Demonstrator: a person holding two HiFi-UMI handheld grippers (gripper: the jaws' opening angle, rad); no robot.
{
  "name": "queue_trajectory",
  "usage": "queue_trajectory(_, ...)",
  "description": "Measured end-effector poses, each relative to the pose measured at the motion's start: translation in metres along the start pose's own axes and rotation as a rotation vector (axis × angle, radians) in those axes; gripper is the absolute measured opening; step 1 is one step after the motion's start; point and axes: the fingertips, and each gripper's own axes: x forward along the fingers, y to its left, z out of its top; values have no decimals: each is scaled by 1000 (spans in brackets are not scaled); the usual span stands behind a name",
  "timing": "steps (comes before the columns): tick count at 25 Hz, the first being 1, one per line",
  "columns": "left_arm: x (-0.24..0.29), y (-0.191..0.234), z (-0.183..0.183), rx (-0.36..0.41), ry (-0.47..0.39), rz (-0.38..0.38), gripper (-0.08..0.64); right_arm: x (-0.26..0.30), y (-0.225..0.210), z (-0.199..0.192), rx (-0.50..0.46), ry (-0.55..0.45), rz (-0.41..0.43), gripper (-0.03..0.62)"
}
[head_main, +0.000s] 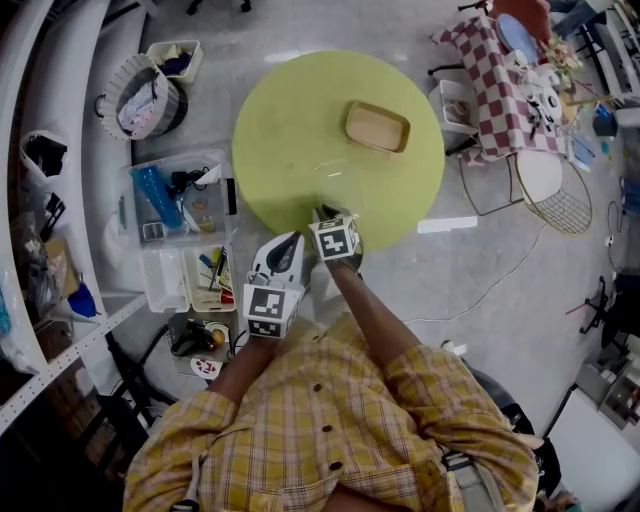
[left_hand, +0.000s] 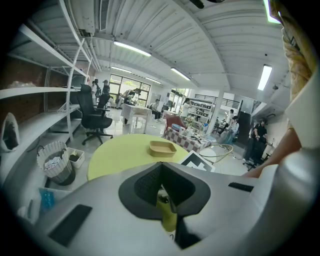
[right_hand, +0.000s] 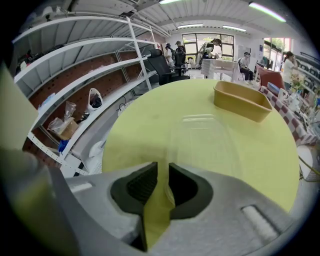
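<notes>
A round yellow-green table carries a tan tray on its far side and a clear plastic container nearer me. My right gripper is over the table's near edge, pointing at the clear container, which lies just ahead of its jaws. The right gripper has a narrow gap with nothing in it, and the tan tray sits beyond. My left gripper hangs beside and behind it, off the table's edge. The left gripper has its pads together and faces the table and tray.
Left of the table stand a wicker basket, a clear bin of tools and white trays along curved white shelves. A checkered table and a wire chair stand at the right. A cable crosses the floor.
</notes>
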Motion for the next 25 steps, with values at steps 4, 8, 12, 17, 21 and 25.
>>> queue_trajectory(4, 2, 1, 1, -2, -3, 6, 5, 0, -4, 1, -37, 12, -34, 61)
queue_trajectory(8, 3, 5, 2, -7, -1, 15, 5, 2, -4, 2, -75, 14, -64, 61)
queue_trajectory(12, 1, 9, 2, -12, -4, 17, 5, 4, -2, 3, -73, 12, -76, 60)
queue_trajectory(17, 0, 12, -2, -19, 1, 20, 5, 2, -4, 1, -75, 15, -83, 20)
queue_trajectory(21, 2, 13, -3, -18, 4, 23, 5, 2, -6, 2, -72, 22, -71, 17)
queue_trajectory(25, 4, 11, -2, -15, -1, 17, 5, 1, -8, 2, -61, 29, -59, 14)
